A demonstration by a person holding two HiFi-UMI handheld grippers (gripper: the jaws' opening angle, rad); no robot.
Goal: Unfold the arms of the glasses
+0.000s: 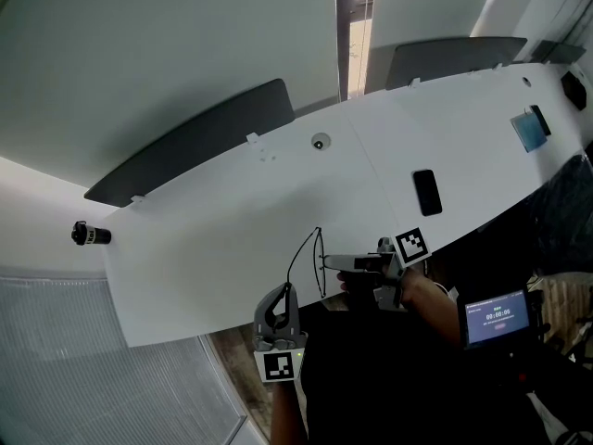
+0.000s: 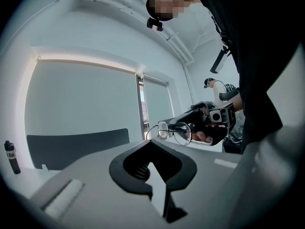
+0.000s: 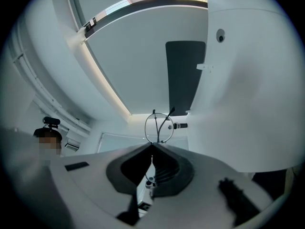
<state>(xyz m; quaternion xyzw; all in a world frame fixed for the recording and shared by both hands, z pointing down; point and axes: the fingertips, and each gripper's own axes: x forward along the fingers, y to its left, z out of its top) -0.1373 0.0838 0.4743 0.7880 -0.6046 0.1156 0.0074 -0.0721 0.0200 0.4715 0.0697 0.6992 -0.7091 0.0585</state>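
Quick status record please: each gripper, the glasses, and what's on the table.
left gripper: shut, empty, near the glasses
right gripper: shut on glasses, pinching the frame at the table's near edge
glasses: held off the table; one arm looks swung out, the other unclear
table: white; black phone lying flat, apart from both grippers

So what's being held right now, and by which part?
The right gripper holds the glasses, pinched at the rim of one lens. The left gripper is shut with nothing visible between its jaws.
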